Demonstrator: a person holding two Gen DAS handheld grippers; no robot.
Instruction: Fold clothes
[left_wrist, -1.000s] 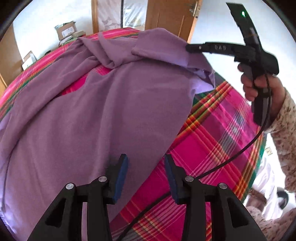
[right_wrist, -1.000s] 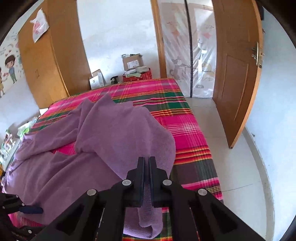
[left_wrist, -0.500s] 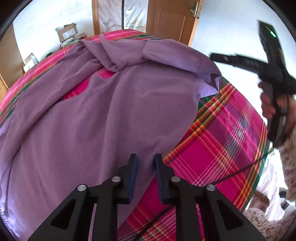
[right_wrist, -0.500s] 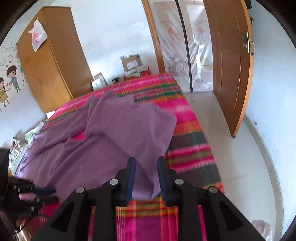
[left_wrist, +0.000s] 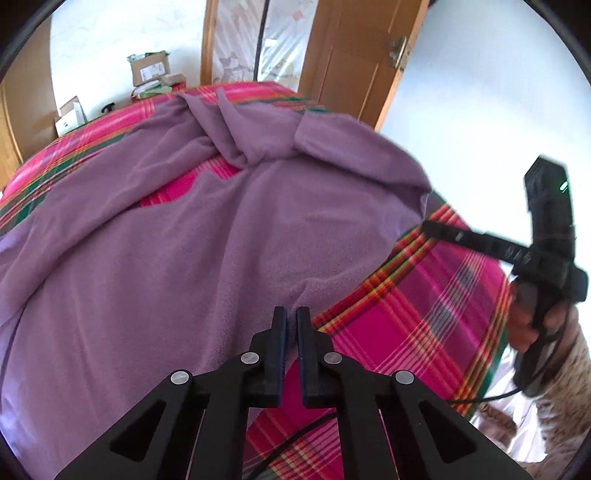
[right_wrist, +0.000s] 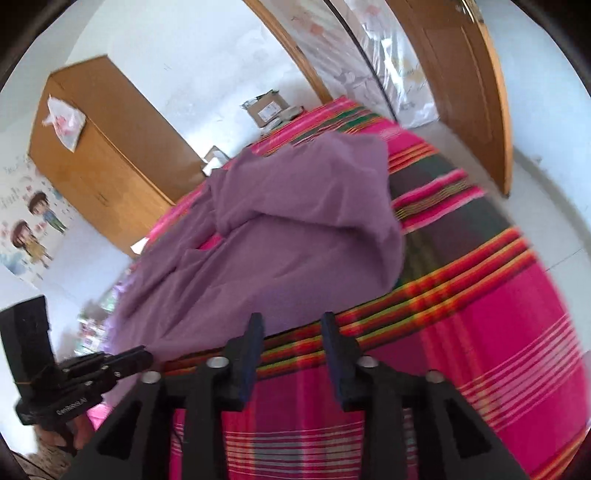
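Pinching the near hem of the purple garment (left_wrist: 229, 236) with our left gripper (left_wrist: 291, 321), jaws just closed on it | right gripper (right_wrist: 291, 332) jaws just opened, nothing between | garment sprawls over the plaid bedspread (right_wrist: 480, 332) | we'd regrip another edge before lifting, keeping the fold even.

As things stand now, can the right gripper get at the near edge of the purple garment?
Probably yes. The right gripper has just been opening, nothing between its fingers, and the purple garment has its edge just ahead on the plaid bedspread, nothing between. The left gripper pinches that edge further along.
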